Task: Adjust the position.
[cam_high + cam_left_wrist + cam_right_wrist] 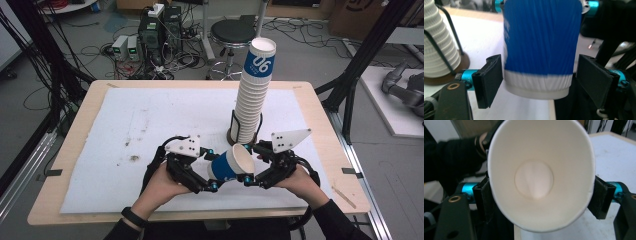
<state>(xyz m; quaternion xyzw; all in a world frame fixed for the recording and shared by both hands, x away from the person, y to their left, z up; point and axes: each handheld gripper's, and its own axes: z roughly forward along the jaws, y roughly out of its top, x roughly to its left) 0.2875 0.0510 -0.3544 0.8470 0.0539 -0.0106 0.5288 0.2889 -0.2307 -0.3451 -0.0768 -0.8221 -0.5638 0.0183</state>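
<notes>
A pale wooden desk [320,107] with rounded corners is seen from above, most of its top covered by a white, faintly stained sheet [150,125]. Behind it, a grey floor is strewn with black cables, and a round black stool [232,32] and several small electronic boxes [126,47] are placed there; dark frame struts are visible at both sides. On the far right part of the sheet, a tall tilted stack of white ribbed paper cups [252,95], topped by a blue band printed "06", is kept in a black wire holder on a round brown base. At the near edge, a single blue-and-white paper cup [231,165] is held above the sheet, lying on its side between the two hands, its smooth white interior turned toward the right tool [254,165]. The cup's rim is squeezed oval by the black pads of the right tool, which are pressed against it. The left tool [212,170] is set around the cup's base, its jaws parted, with a gap visible on one side.
</notes>
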